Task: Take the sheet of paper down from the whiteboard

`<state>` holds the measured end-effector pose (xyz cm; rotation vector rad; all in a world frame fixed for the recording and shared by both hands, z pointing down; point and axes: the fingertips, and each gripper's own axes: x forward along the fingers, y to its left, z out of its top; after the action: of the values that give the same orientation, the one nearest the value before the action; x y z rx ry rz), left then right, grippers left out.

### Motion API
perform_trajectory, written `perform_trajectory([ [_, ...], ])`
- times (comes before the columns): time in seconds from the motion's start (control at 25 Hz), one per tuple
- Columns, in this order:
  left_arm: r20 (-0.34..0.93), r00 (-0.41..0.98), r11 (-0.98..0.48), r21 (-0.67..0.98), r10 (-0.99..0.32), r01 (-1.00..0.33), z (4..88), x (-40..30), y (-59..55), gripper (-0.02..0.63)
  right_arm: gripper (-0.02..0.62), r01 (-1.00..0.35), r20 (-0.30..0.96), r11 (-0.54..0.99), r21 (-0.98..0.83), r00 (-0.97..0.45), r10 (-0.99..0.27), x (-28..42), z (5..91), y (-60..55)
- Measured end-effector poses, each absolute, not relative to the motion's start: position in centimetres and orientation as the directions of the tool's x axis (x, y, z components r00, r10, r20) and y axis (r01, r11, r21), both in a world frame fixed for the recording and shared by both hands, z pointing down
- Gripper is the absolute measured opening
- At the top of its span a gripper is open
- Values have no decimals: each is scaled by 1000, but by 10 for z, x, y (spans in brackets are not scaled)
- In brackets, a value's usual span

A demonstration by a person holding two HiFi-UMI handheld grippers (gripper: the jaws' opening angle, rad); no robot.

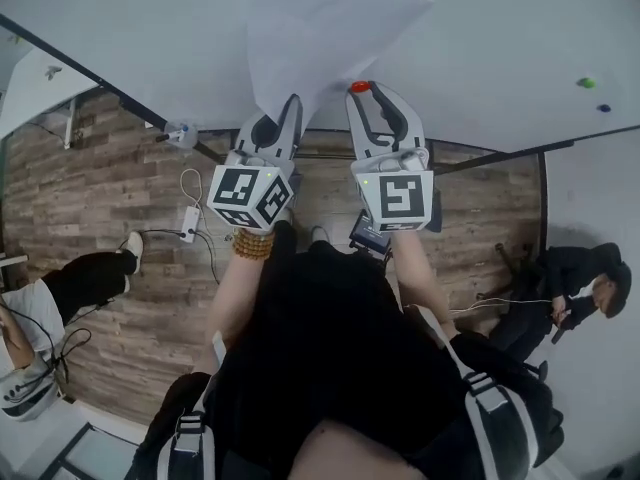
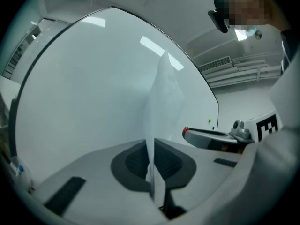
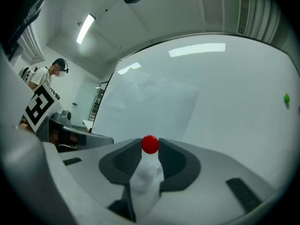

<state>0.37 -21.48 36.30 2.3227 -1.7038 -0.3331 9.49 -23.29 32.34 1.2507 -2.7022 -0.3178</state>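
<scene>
In the head view we count two claws, one sheet of paper (image 1: pixel 320 28) and one whiteboard (image 1: pixel 500 48); the sheet rises from the left claw (image 1: pixel 292 106), just beside the right claw (image 1: pixel 362 93). In the left gripper view that claw is pressed together on the sheet's lower edge. In the right gripper view the claw pinches one red magnet (image 3: pixel 150 144).

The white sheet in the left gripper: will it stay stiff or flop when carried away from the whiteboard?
Probably floppy: the sheet of paper bows and creases above the left gripper, which pinches only its lower end. It looks very light, so moving air may swing it. It seems thin, so a hard tug could tear it.
</scene>
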Motion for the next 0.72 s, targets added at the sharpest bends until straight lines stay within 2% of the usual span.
perform_trajectory([
  [0.32, -20, 186, -182, 323, -982, -929, 359, 4, -200, 9, 107, -688, 20, 683, 244, -701, -713, 95, 321, -226],
  [0.72, 27, 176, -165, 239, -984, -957, 353, 11, -189, 9, 107, -706, 27, 671, 227, -684, -729, 89, 318, -213],
])
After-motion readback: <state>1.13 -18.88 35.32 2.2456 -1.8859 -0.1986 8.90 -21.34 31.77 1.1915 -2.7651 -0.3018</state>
